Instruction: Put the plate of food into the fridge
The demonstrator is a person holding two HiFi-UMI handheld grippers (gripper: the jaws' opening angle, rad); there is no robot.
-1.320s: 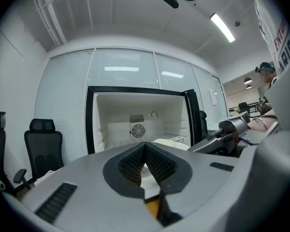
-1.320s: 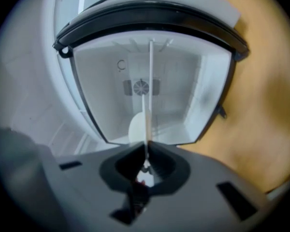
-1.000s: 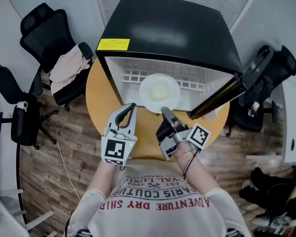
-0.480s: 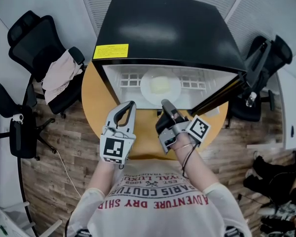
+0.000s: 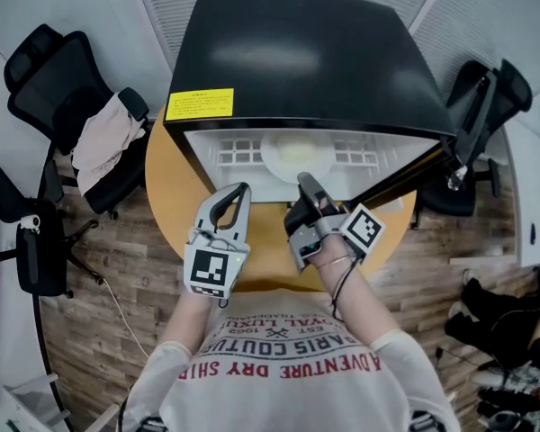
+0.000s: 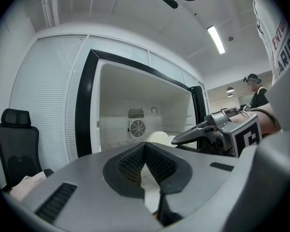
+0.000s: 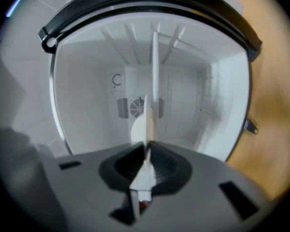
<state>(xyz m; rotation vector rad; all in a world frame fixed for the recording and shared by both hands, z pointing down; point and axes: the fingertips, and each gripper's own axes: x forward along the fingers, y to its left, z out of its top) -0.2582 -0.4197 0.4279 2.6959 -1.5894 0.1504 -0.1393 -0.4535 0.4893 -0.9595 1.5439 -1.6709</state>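
The white plate (image 5: 272, 151) with pale yellow food (image 5: 295, 155) lies on the floor of the open black fridge (image 5: 306, 52), just inside its mouth. My right gripper (image 5: 304, 180) reaches to the plate's near rim. In the right gripper view the plate (image 7: 144, 120) is edge-on, and its rim runs between the jaws of my right gripper (image 7: 147, 146). Those jaws are opening, though the pads still look to touch the rim. My left gripper (image 5: 238, 190) hovers over the table in front of the fridge, shut and empty (image 6: 145, 145).
The fridge stands on a round wooden table (image 5: 171, 187), its door (image 5: 405, 180) swung open to the right. Black office chairs stand at the left (image 5: 54, 70), one draped with cloth (image 5: 99, 142), and at the right (image 5: 486, 106). A fan grille (image 6: 137, 128) marks the fridge's back wall.
The plate has moved deeper into the fridge, with my right gripper following it forward. The left gripper has stayed in place.
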